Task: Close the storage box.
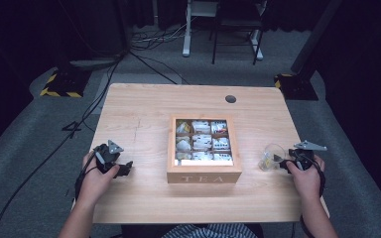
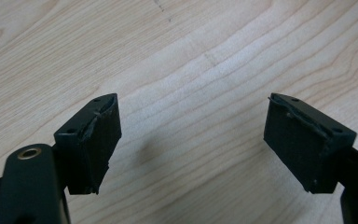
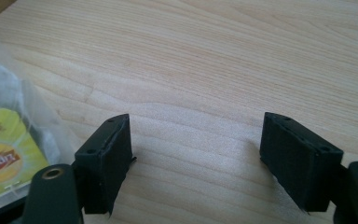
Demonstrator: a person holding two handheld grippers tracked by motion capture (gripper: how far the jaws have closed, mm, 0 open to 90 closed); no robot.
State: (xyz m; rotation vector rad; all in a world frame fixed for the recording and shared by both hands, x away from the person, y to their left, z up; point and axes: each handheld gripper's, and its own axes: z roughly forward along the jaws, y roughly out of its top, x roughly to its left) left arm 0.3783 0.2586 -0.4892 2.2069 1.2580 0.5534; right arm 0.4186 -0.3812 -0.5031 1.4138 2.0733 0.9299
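Observation:
A wooden box marked TEA (image 1: 204, 148) stands open in the middle of the table (image 1: 139, 114), its compartments filled with tea bags. Right of it stands a clear glass (image 1: 270, 156) holding a tea bag with a yellow tag (image 3: 4, 154). My right gripper (image 1: 284, 162) rests just right of the glass, jaws wide open over bare wood (image 3: 196, 135), and the glass (image 3: 14, 107) lies outside its left jaw. My left gripper (image 1: 124, 168) sits low over the table's left part, open, with nothing but wood grain between its jaws (image 2: 191, 116).
A round cable hole (image 1: 230, 98) sits near the table's far edge. Bare wood lies left of the box and along the front edge. Beyond the table are grey carpet, floor cables (image 1: 104, 84) and furniture legs (image 1: 186, 29).

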